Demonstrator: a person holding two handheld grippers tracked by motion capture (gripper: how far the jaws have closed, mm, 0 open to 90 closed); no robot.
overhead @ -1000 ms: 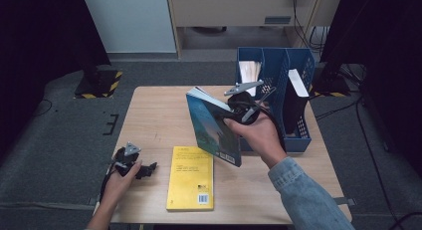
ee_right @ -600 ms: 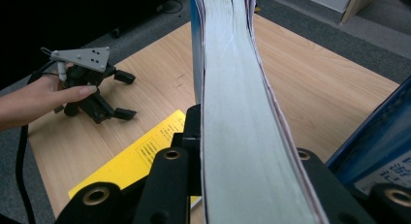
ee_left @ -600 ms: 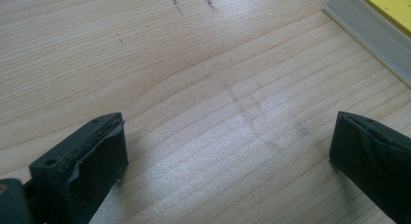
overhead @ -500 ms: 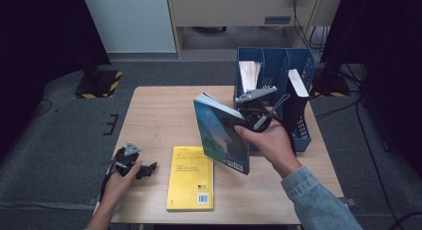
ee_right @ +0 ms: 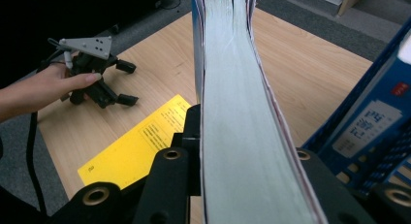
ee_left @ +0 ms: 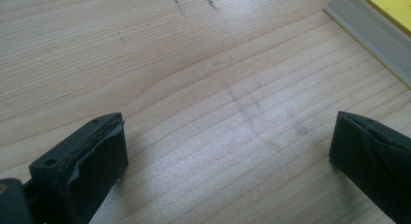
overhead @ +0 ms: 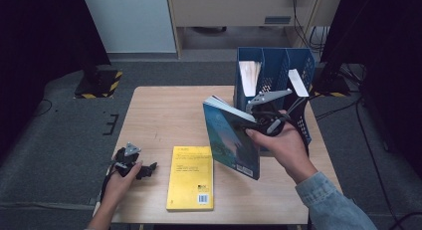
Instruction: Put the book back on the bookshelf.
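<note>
1. Firmly, my right gripper (overhead: 249, 124) was clamped on the teal book (overhead: 230, 140), its jaws pressed on both covers with the page block between them.
2. I held that book off the table, standing on edge and tilted, its top edge just beside the blue file rack (overhead: 297, 65) at the table's far right.
3. In the right gripper view the book's pages (ee_right: 242, 117) ran up the middle, with the rack (ee_right: 383, 112) close on the right.
4. My left gripper (overhead: 142, 169) rested on the wooden table (overhead: 164, 110) near its front left corner, jaws spread wide with bare wood between them.
5. A yellow book (overhead: 190, 176) lay flat just beside the left gripper, between my two hands; its corner (ee_left: 383, 20) showed in the left gripper view.
6. White papers (overhead: 250, 73) stood in the rack's left slot.
</note>
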